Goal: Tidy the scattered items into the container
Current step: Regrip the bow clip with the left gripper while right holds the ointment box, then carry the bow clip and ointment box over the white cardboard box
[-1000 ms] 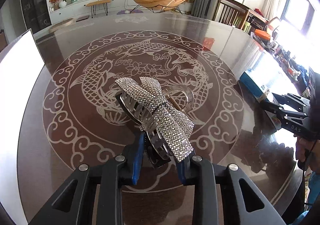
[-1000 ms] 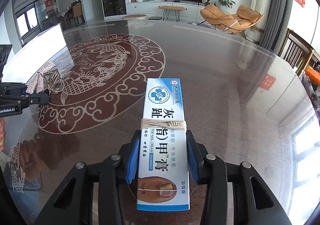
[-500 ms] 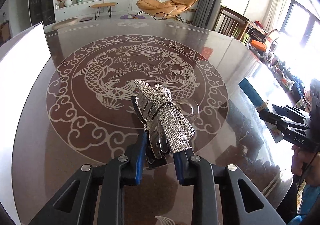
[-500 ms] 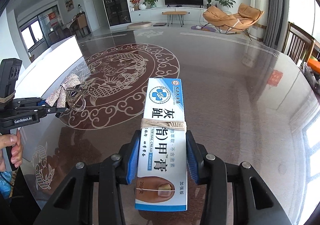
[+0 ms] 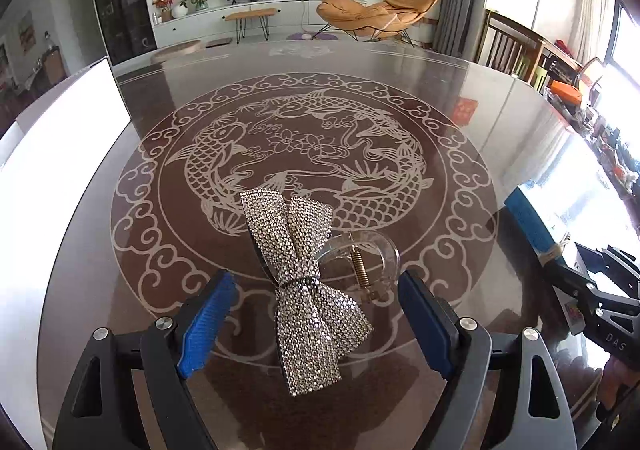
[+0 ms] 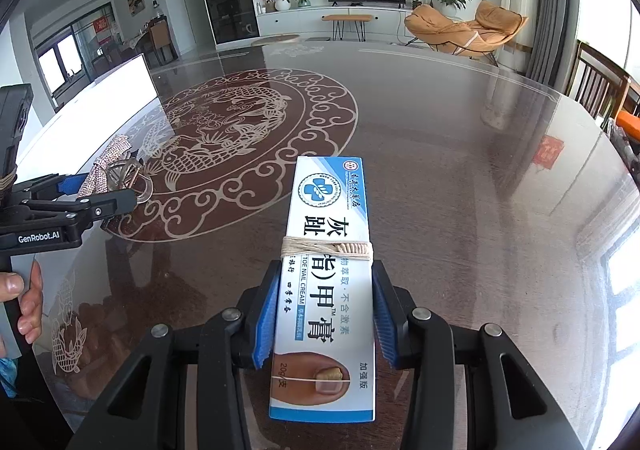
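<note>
A rhinestone bow hair claw lies on the dark glass table between the spread fingers of my left gripper, which is open and not touching it. The clip also shows in the right wrist view, next to the left gripper. My right gripper is shut on a white and blue cream box tied with string, held above the table. The box and right gripper show at the right of the left wrist view. A white container stands at the table's left edge.
The round table carries an etched fish and cloud pattern. The white container also shows at the left in the right wrist view. Wooden chairs stand beyond the far right rim. A hand holds the left gripper's handle.
My left gripper has opened and let go of the hair claw, which now lies flat on the table. The right gripper still holds the cream box, nearly unmoved.
</note>
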Available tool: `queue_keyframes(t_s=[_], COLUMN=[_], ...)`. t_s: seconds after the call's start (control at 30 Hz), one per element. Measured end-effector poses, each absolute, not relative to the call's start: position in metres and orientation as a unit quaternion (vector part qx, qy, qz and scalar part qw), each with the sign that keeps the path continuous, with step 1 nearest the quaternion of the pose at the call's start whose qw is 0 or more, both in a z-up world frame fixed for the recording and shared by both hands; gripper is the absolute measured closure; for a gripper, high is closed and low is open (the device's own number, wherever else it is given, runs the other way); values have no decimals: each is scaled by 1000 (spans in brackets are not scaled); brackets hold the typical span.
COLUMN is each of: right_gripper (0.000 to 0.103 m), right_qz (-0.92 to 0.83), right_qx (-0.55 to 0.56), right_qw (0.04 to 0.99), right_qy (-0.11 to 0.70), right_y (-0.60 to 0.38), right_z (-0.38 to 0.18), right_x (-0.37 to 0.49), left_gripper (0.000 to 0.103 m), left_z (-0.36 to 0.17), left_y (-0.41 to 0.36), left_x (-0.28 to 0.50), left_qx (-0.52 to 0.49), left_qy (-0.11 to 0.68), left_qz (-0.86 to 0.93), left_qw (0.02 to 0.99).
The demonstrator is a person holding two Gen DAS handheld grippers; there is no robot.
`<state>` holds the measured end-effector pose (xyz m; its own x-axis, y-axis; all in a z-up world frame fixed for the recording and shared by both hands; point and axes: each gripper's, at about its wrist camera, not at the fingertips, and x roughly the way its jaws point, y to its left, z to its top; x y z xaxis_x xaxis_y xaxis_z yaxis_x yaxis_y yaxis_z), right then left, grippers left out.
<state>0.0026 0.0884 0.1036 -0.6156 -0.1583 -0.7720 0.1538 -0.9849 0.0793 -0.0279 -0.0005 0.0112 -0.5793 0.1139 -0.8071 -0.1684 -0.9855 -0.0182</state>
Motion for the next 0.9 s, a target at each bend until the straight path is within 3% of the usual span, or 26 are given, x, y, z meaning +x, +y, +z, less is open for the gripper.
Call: queue_keyframes(t_s=[0.03, 0.07, 0.1, 0.4, 0.9], right_gripper=[60, 60, 60, 61, 61], right_qz=[-899, -899, -899, -908, -907], right_qx=[430, 430, 429, 409, 406], right_qw=[87, 88, 88, 90, 111], right_qy=[-5, -6, -7, -30, -3], right_y=[89, 89, 90, 94, 61], right_z=[104, 104, 104, 119, 141], right_x=[2, 2, 3, 11, 14], left_gripper=[31, 53, 56, 56, 56], left_z=[10, 9, 9, 34, 51], left_y=[-4, -8, -12, -14, -10], left_x=[-30, -31, -30, -7, 17], left_qx=[-452, -452, -451, -411, -386], left_qy=[15, -6, -12, 22, 39], left_qz=[888, 888, 889, 908, 918], left_qw=[79, 84, 76, 80, 81])
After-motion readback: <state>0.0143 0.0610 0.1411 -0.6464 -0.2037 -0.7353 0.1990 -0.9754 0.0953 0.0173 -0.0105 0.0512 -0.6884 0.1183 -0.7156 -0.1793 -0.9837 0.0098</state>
